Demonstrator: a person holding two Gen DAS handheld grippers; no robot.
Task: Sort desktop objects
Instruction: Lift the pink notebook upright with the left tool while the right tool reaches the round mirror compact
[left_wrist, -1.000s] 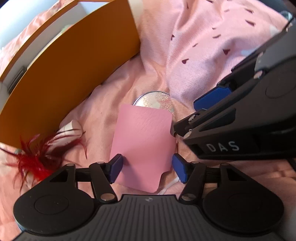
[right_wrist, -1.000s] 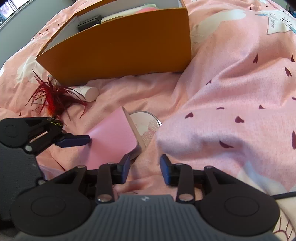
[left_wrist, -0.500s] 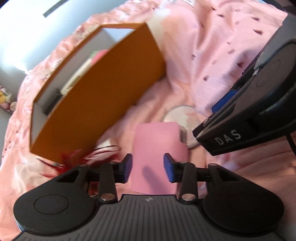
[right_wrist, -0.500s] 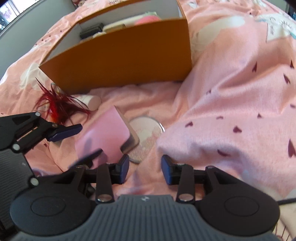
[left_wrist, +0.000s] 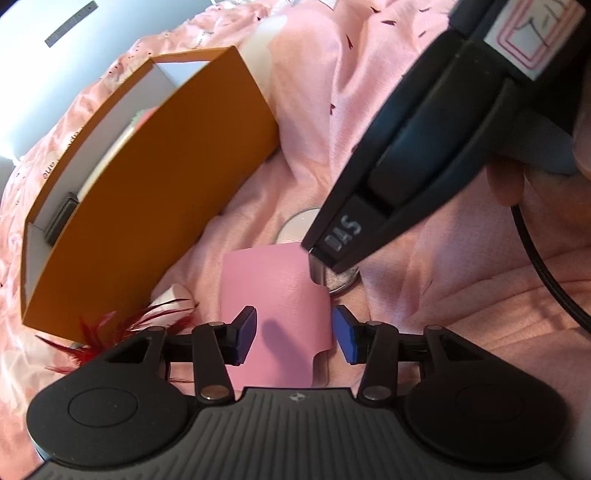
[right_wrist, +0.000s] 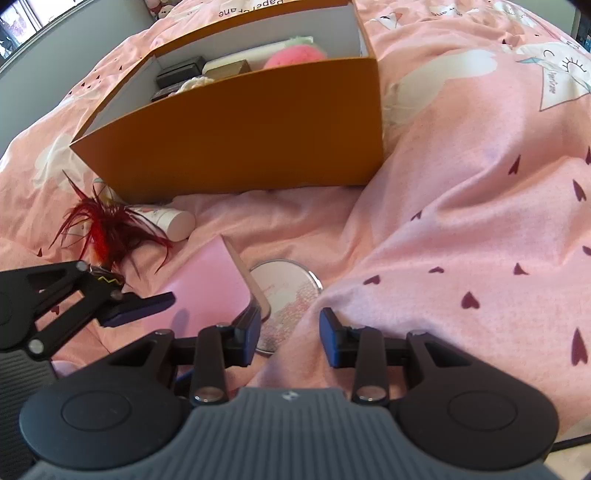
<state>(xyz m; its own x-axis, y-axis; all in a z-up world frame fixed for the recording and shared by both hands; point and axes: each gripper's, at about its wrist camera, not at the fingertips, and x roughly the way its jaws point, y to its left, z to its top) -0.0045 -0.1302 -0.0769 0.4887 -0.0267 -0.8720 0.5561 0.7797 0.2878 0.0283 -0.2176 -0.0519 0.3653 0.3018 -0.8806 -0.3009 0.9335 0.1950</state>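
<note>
A flat pink case lies tilted on the pink bedding, its far corner resting over a round mirror. My left gripper hovers just above the case's near end. Its jaws are opening, the case lies between and below them, and neither pad presses on it. My right gripper is closing. One of its fingers is beside the case's corner, and only the mirror's rim and a fold of bedding lie under the gap. In the left wrist view its black body covers part of the mirror.
An open orange box holding several items stands behind. A red feather and a white tube lie at its front left corner. A raised fold of bedding fills the right. A black cable trails from the right gripper.
The left gripper's jaws narrowed over the pink case, then widened again. The left view tilted up and shows more of the box. The right gripper has barely moved.
</note>
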